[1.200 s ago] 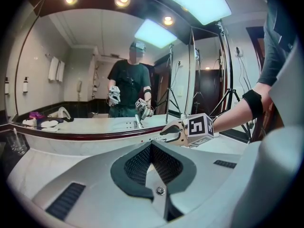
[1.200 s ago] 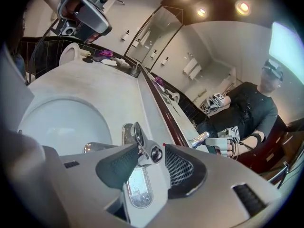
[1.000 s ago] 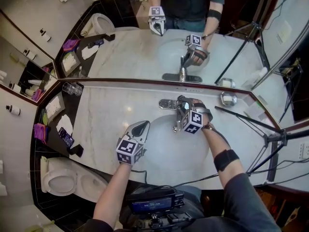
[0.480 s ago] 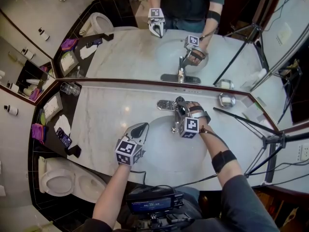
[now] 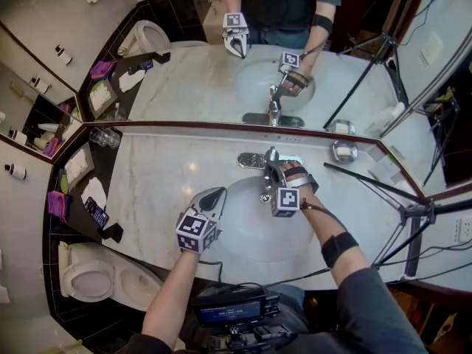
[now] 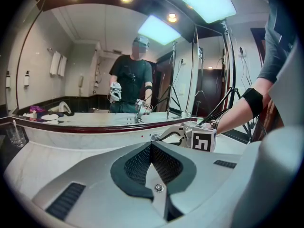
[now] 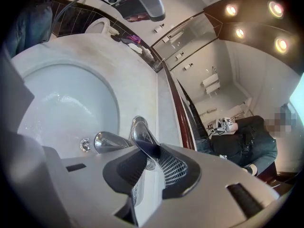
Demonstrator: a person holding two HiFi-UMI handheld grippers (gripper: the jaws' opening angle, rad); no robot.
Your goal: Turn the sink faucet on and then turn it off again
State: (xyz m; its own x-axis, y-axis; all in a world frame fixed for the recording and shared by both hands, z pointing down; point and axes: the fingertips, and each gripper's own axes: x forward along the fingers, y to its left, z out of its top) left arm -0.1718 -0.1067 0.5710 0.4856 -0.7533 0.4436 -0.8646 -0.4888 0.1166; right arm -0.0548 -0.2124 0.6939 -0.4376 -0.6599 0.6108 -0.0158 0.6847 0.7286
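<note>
**Lever gripped, no water showing**

Head view: the faucet stands at the back of the basin, close under the mirror. The right gripper sits on top of it. The left gripper hangs over the basin's left rim, well apart from the faucet and taking no part in the task.

Left gripper view: its jaws are fully together with nothing between them. Only counter and mirror lie beyond.

Right gripper view: the jaws have just been closing and now stand narrow. Their pads press on either side of the chrome lever, which runs out from between them. Below it the spout reaches over the basin. No stream falls from the spout. The bowl has a wet-looking sheen, but I cannot tell from that whether water has run.

Judged from this, the task looks to be at its first step. The grip on the lever is made, but with no water showing, the faucet does not appear to be on yet. Moving the lever to start the flow and then returning it to stop the flow both seem left to do.
</note>
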